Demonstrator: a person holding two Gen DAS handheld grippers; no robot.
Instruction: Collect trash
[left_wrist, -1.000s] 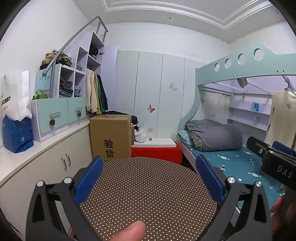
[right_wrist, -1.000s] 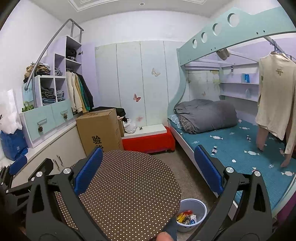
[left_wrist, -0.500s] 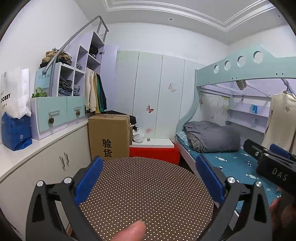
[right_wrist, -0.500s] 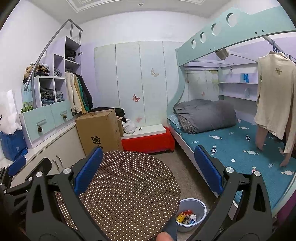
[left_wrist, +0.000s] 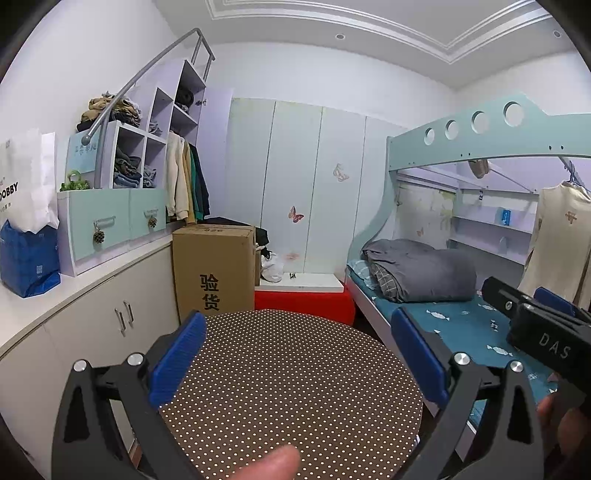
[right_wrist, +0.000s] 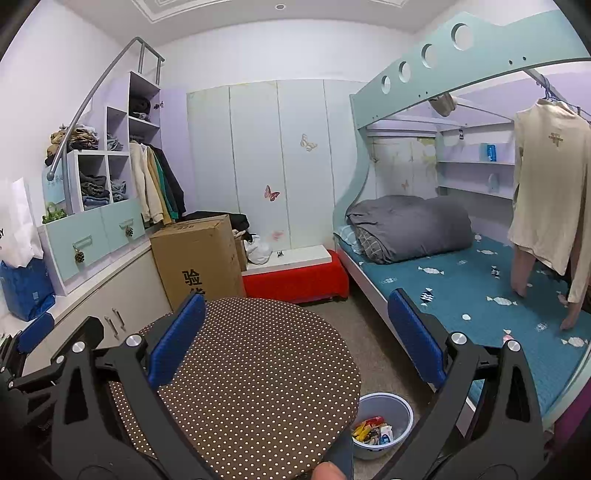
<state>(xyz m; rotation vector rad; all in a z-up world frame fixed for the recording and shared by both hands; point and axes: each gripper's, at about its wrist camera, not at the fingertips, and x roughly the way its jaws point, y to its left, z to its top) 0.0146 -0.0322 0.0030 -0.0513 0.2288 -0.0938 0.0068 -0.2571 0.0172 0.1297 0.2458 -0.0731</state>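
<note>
A small grey-blue trash bin (right_wrist: 384, 424) stands on the floor between the round table and the bed, with colourful wrappers (right_wrist: 371, 432) inside. My right gripper (right_wrist: 295, 339) is open and empty, held above the brown polka-dot round table (right_wrist: 258, 369). My left gripper (left_wrist: 299, 354) is open and empty above the same table (left_wrist: 295, 387). The right gripper shows at the right edge of the left wrist view (left_wrist: 535, 321). The bin is hidden in the left wrist view.
A cardboard box (right_wrist: 199, 258) and a red bench (right_wrist: 295, 280) stand behind the table. A bunk bed (right_wrist: 461, 288) with a grey duvet (right_wrist: 410, 227) fills the right side. White cabinets (left_wrist: 92, 321) with shelves and bags line the left wall.
Both views have drifted slightly; the left wrist camera has tilted up a little. Both grippers stay open and empty.
</note>
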